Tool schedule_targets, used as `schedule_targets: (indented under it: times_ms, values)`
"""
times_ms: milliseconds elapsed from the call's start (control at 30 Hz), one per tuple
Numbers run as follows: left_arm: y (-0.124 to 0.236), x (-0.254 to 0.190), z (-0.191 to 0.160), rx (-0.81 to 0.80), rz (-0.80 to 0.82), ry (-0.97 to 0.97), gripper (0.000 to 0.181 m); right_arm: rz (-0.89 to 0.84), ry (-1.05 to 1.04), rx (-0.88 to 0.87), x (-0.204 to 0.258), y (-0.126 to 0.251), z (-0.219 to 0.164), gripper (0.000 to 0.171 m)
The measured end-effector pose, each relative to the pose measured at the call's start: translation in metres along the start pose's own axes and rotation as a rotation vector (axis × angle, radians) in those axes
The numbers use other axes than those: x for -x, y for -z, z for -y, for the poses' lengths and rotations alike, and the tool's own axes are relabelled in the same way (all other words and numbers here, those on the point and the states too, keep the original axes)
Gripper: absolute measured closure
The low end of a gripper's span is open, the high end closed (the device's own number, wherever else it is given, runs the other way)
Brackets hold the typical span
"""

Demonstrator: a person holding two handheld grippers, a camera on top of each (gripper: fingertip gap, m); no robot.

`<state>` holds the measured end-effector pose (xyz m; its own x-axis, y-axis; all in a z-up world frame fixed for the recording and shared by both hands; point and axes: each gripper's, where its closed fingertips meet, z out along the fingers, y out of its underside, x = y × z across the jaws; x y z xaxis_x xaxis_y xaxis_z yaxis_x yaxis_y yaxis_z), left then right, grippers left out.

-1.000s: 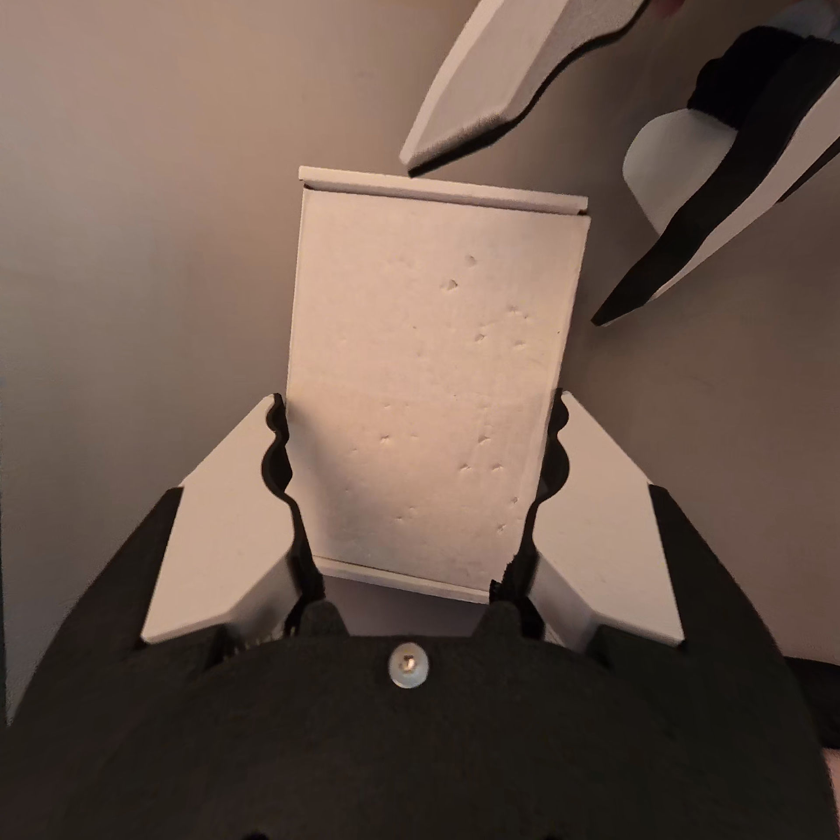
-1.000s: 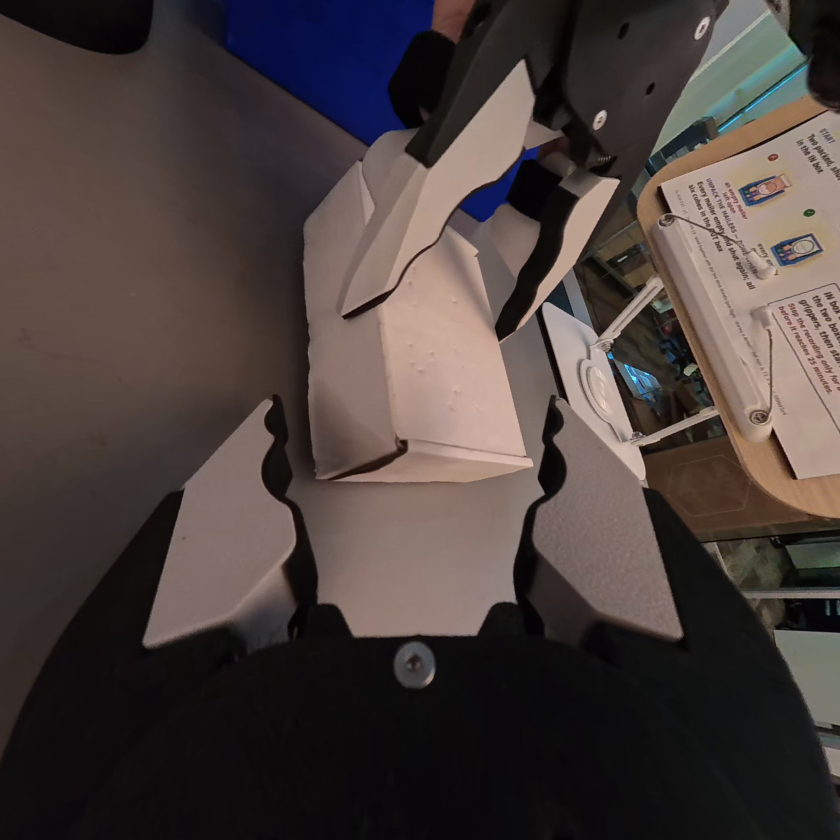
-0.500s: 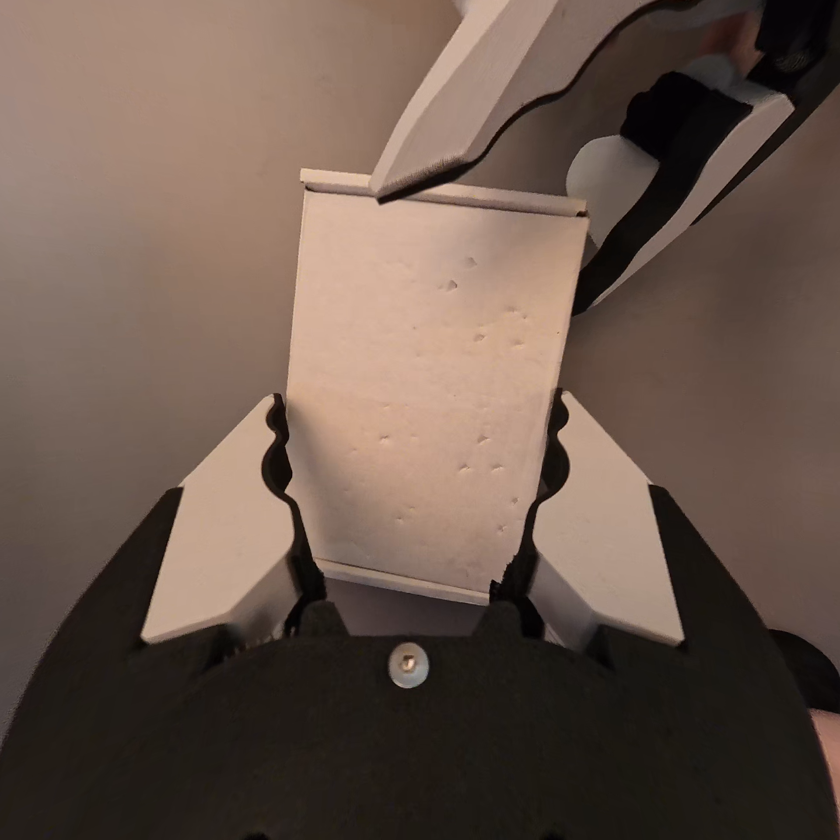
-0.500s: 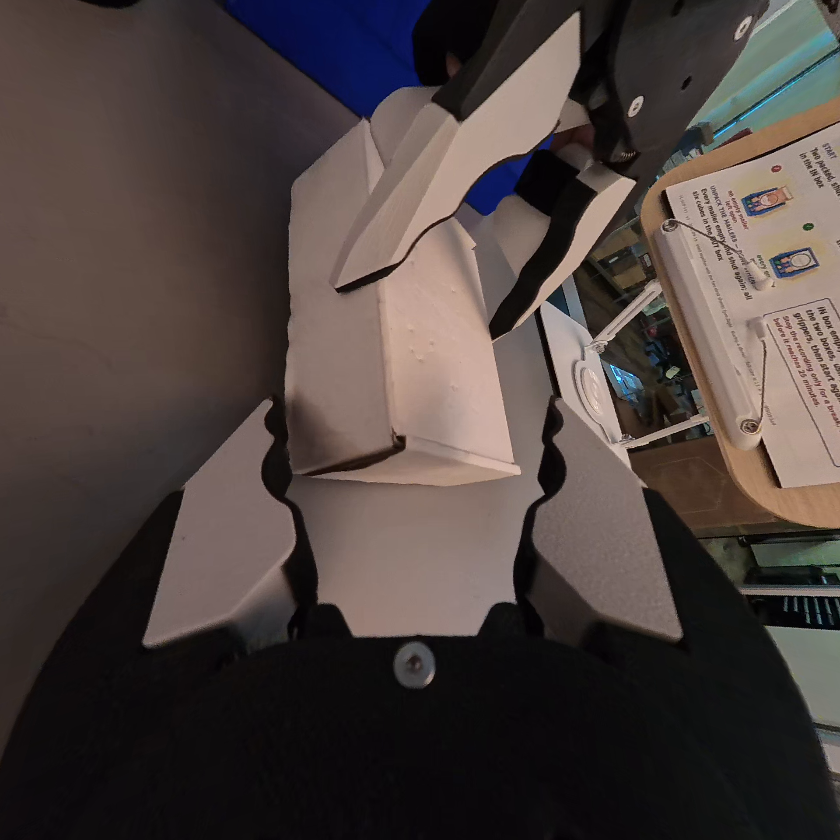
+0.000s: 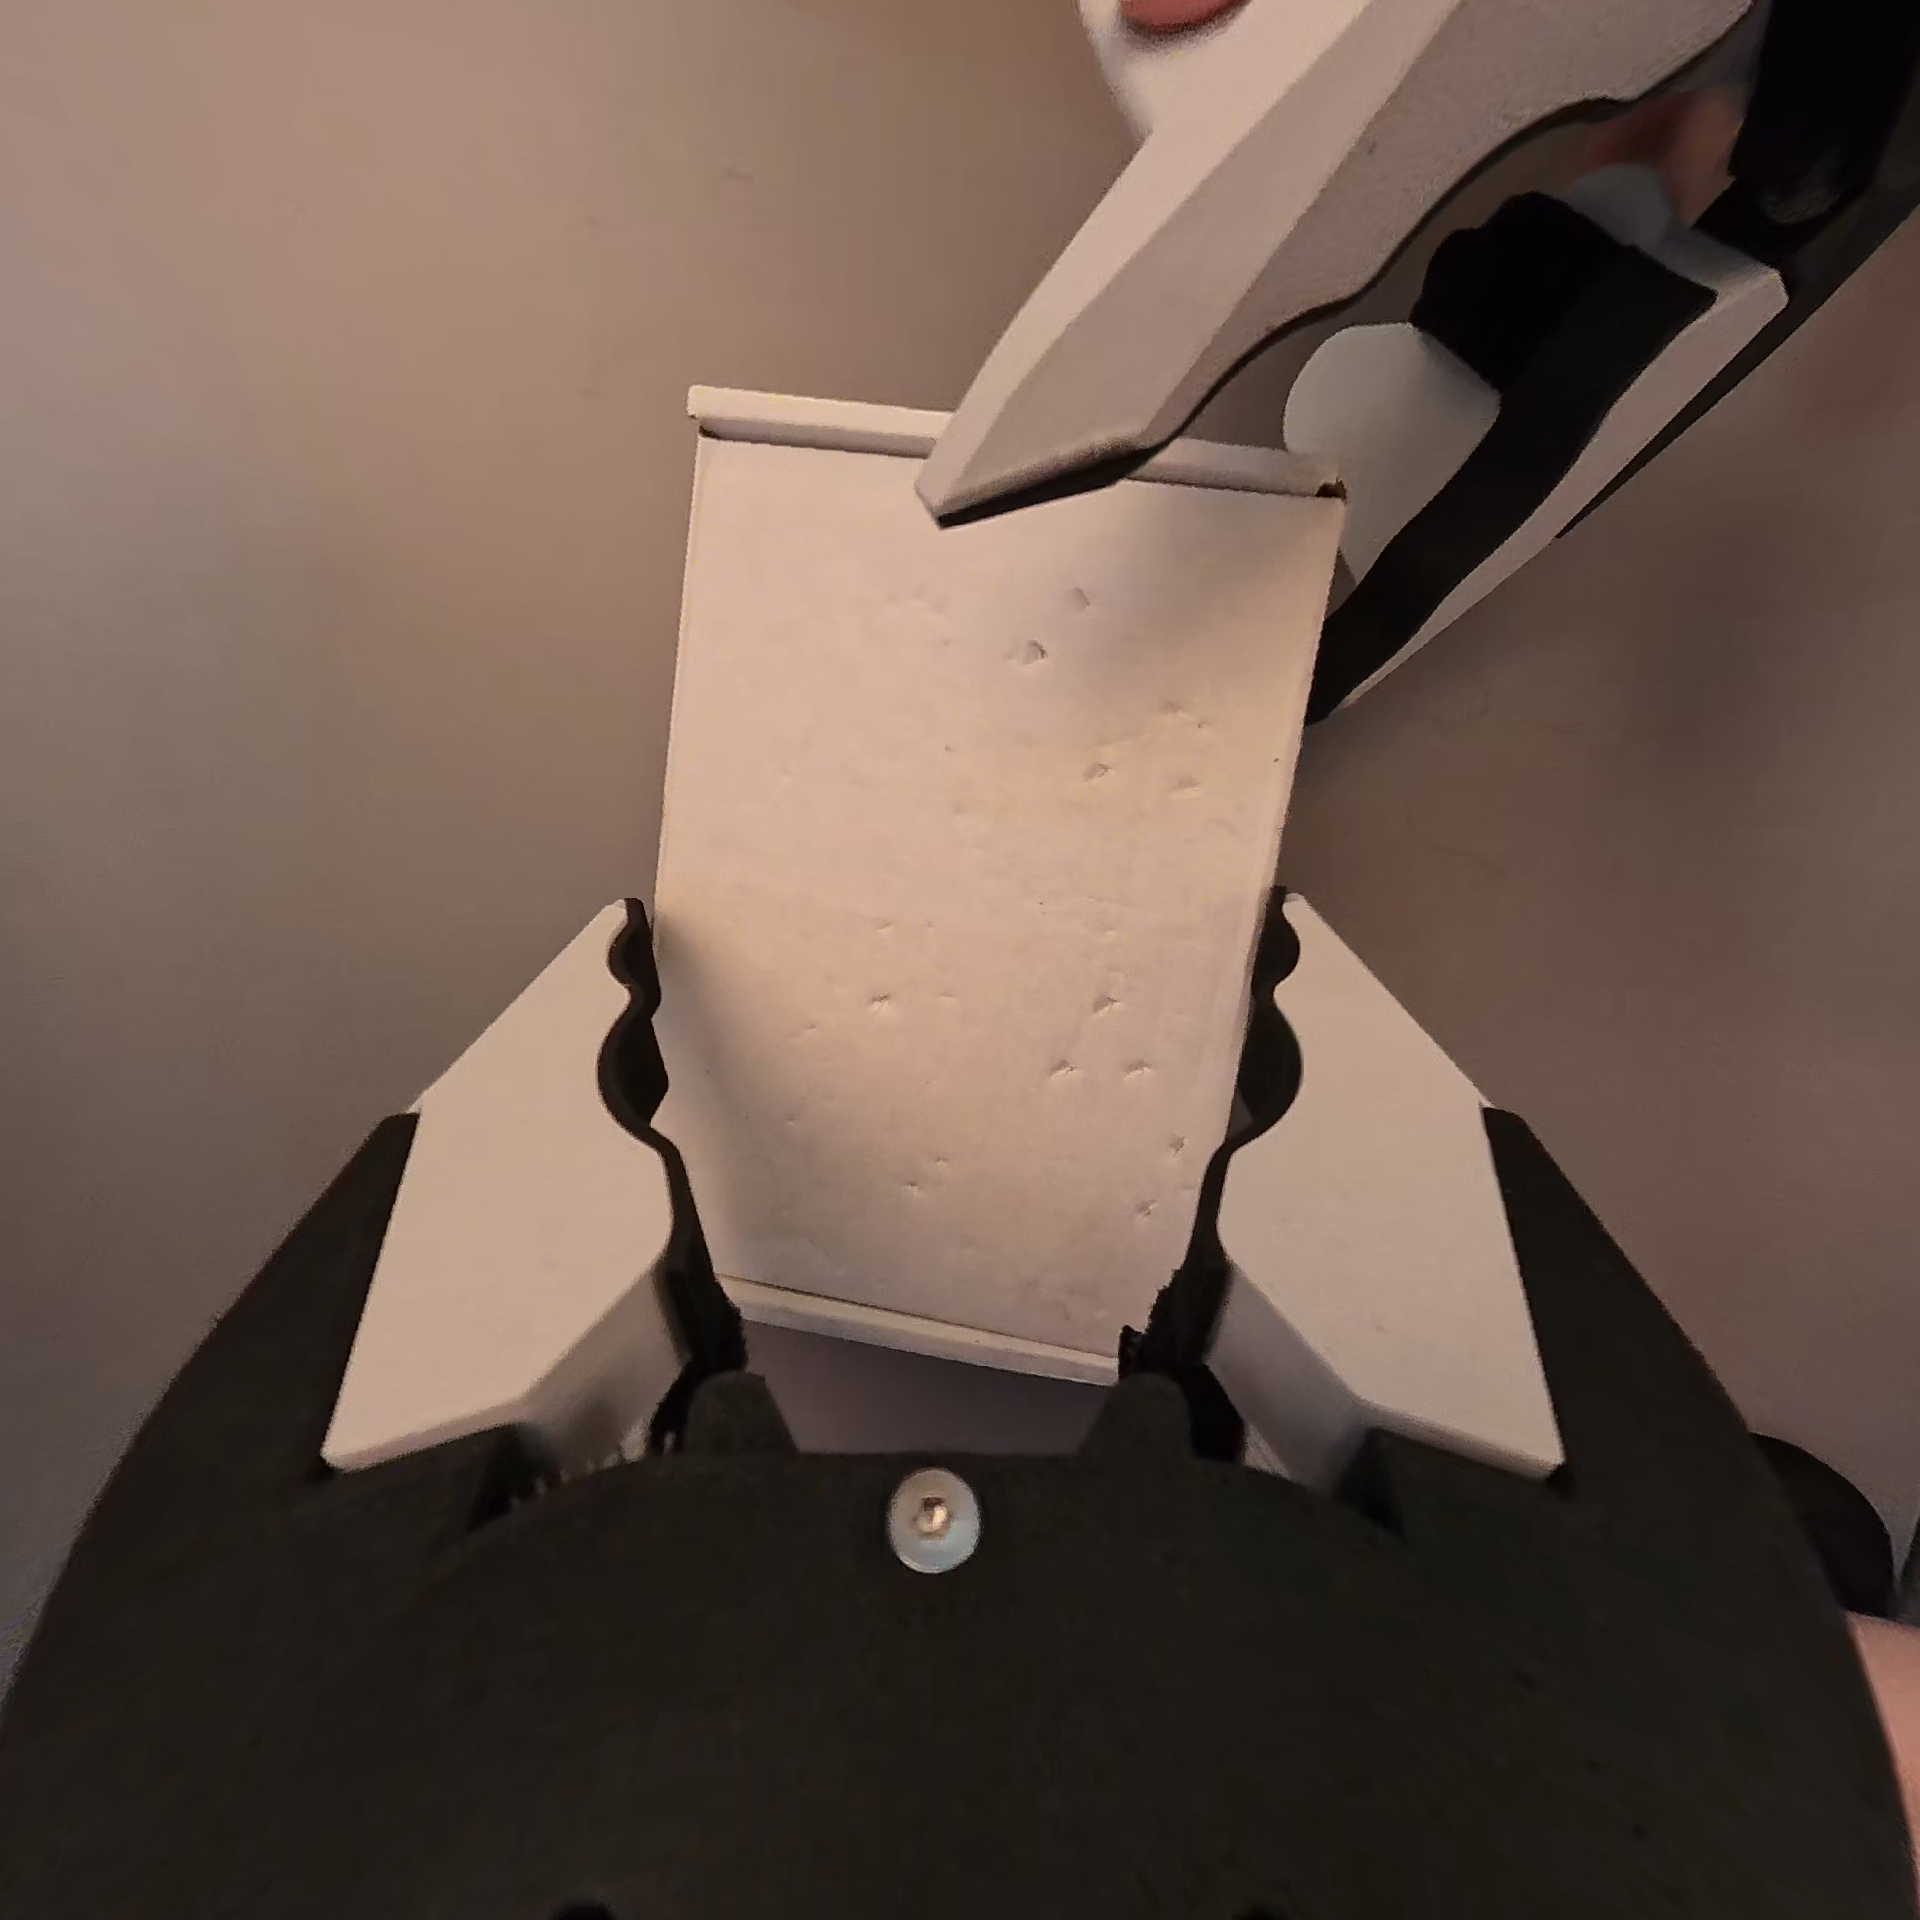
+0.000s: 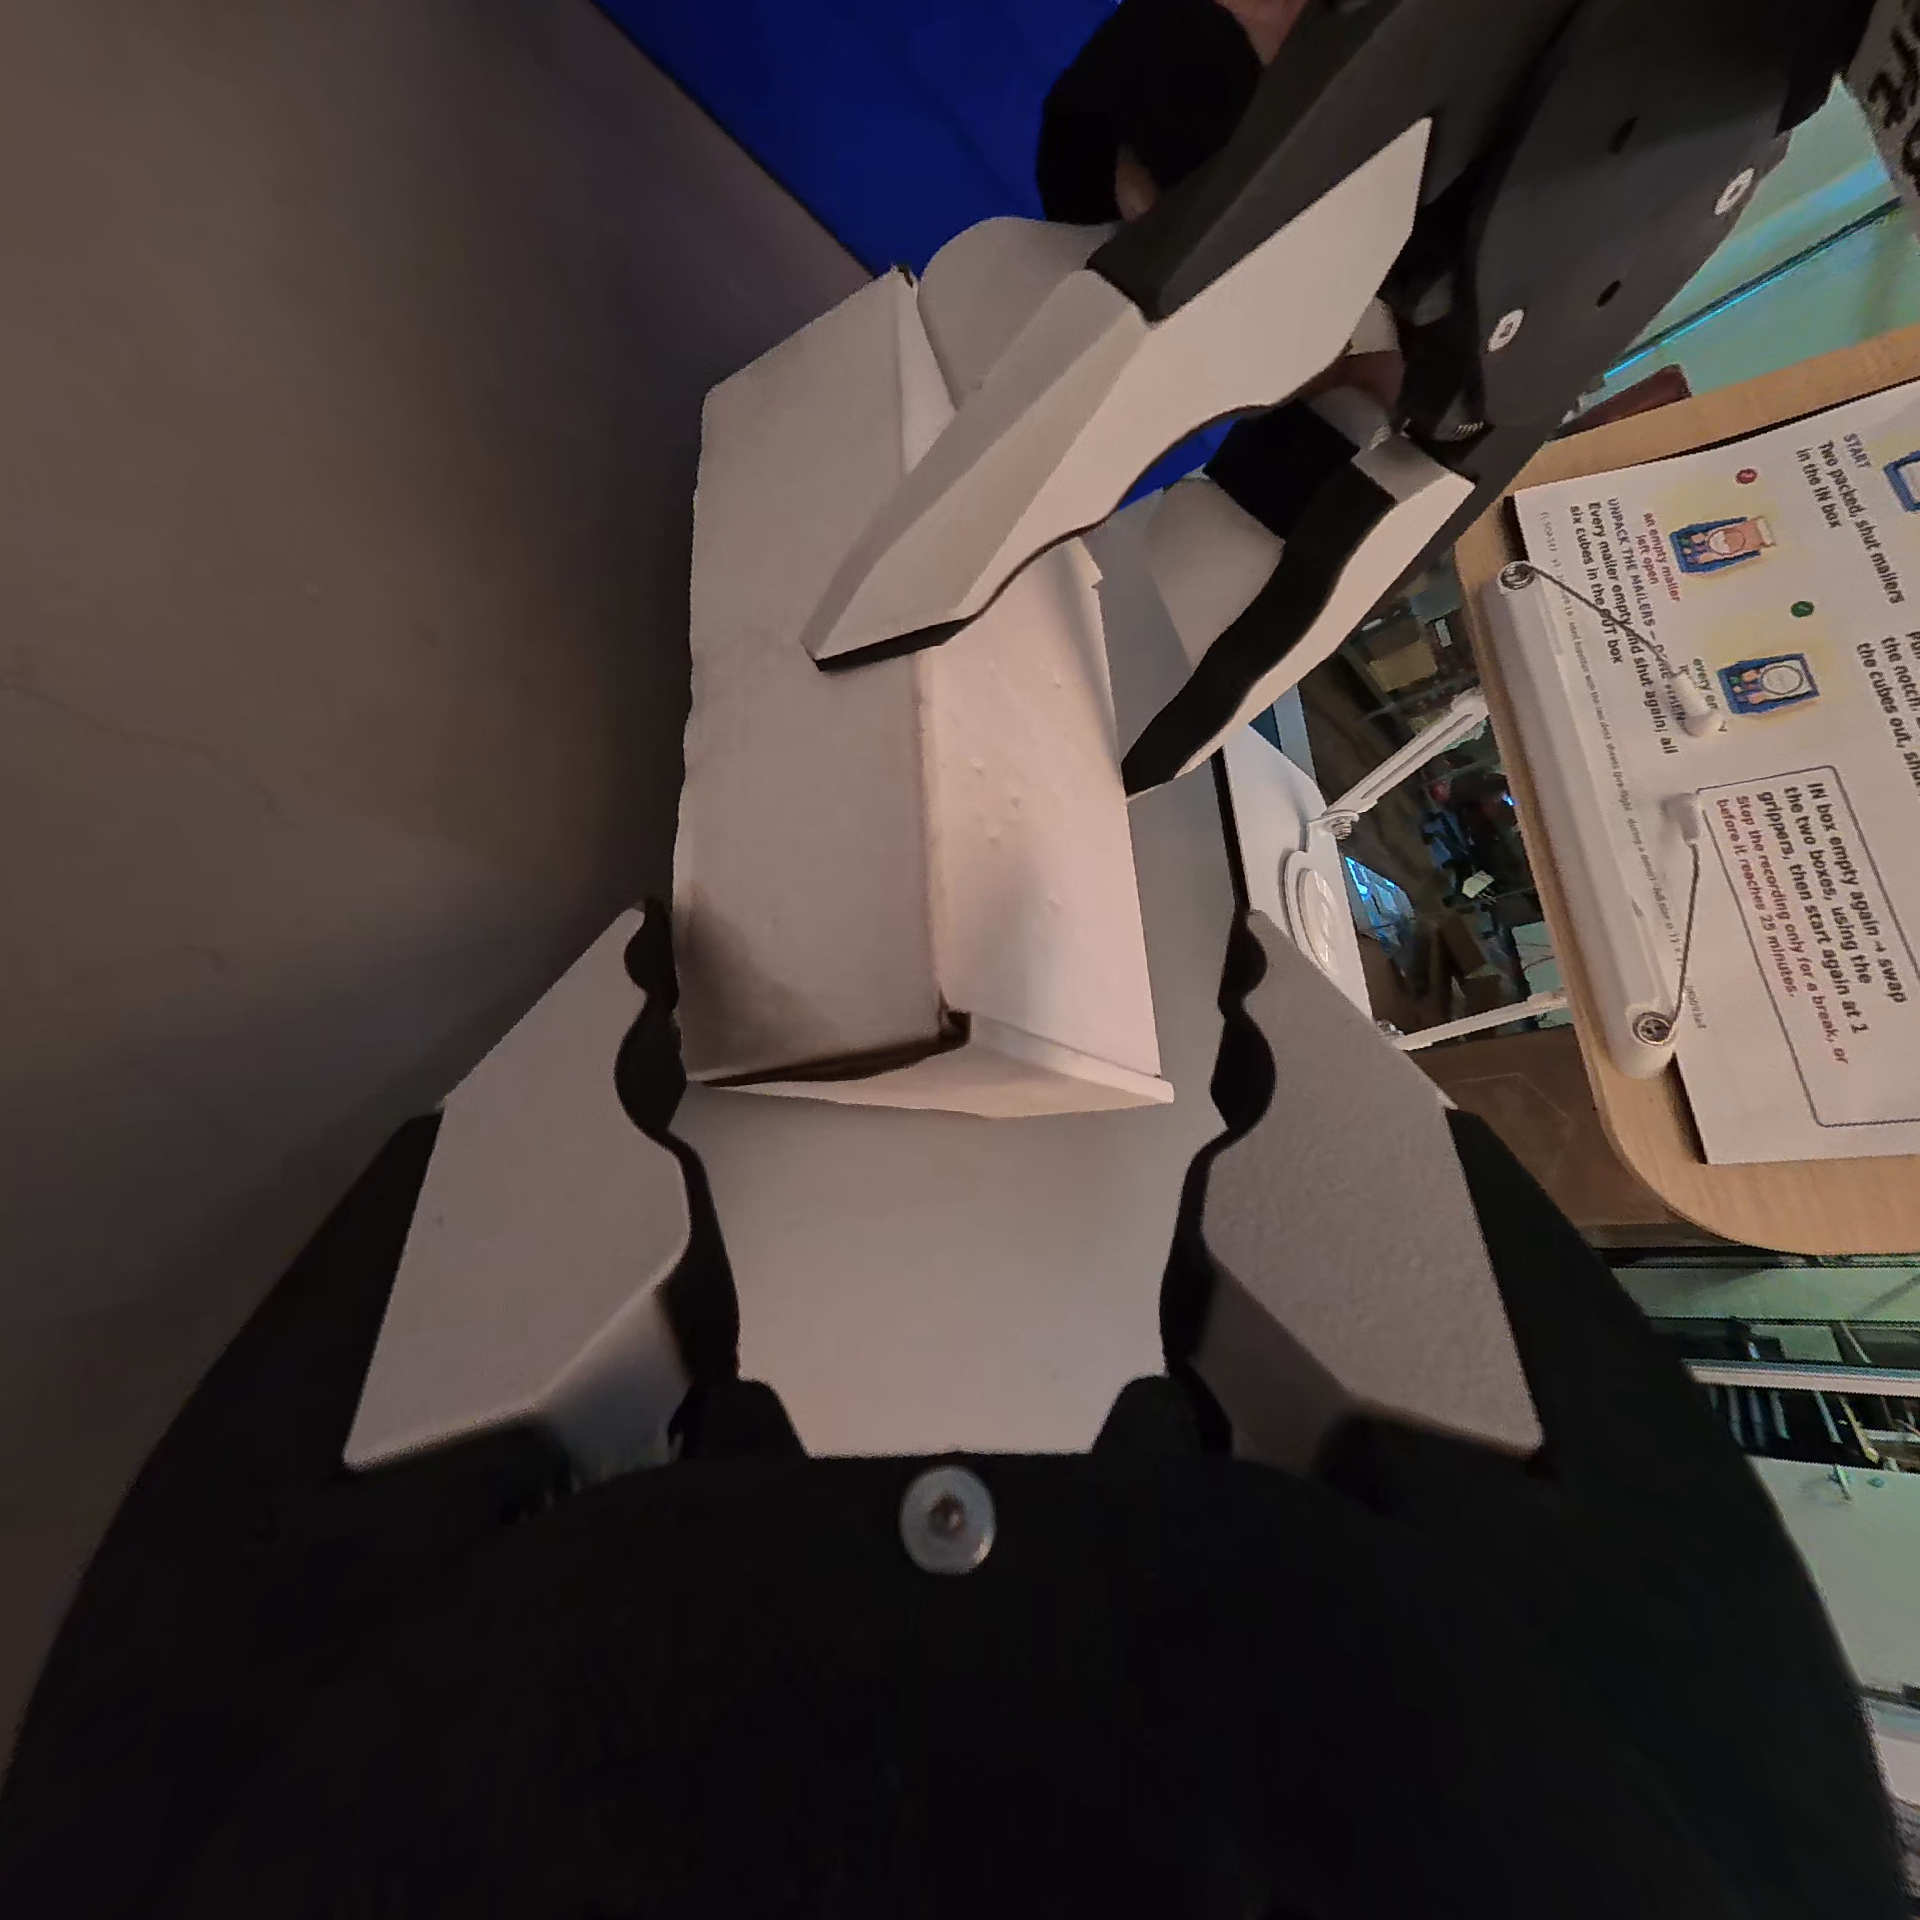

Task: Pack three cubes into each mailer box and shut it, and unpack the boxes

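A white mailer box [image 5: 987,727], shut and dented with small pits, is held off the grey table. My left gripper [image 5: 956,909] is shut on its two long sides near the end closest to its camera. In the right wrist view the left gripper [image 6: 977,717] comes in from the top, its fingers clamped across the box [image 6: 810,831]. My right gripper [image 6: 945,920] is open, with the box's flap end between its fingertips and its left fingertip beside the box corner. In the left wrist view the right gripper [image 5: 1127,613] straddles the box's far right corner. No cubes show.
The grey table [image 6: 312,623] lies under the box. A blue surface [image 6: 883,135] is behind it. A wooden board with a printed instruction sheet [image 6: 1766,831] and a white stand [image 6: 1320,904] are to the right. A gloved hand [image 6: 1143,135] holds the left gripper. The grippers' ends are close to 5 centimetres from one another.
The right gripper has moved in toward the box, so its open fingers now reach around the box's end. The left gripper keeps its hold, and the box has barely moved.
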<state>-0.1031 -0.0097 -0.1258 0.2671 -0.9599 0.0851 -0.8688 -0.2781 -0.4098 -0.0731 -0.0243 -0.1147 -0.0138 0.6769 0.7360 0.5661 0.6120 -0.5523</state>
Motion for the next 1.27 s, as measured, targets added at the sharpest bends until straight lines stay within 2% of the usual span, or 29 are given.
schedule_targets:
  times_ms: [767,1267]
  values:
    - [0.001,0.000,0.000,-0.009,-0.015,0.011,0.067,-0.003,0.070,0.047,0.003,-0.002,-0.007,0.071]
    - [0.002,0.003,-0.001,-0.013,-0.013,0.027,0.067,0.026,0.109,0.071,0.010,-0.002,-0.009,0.092]
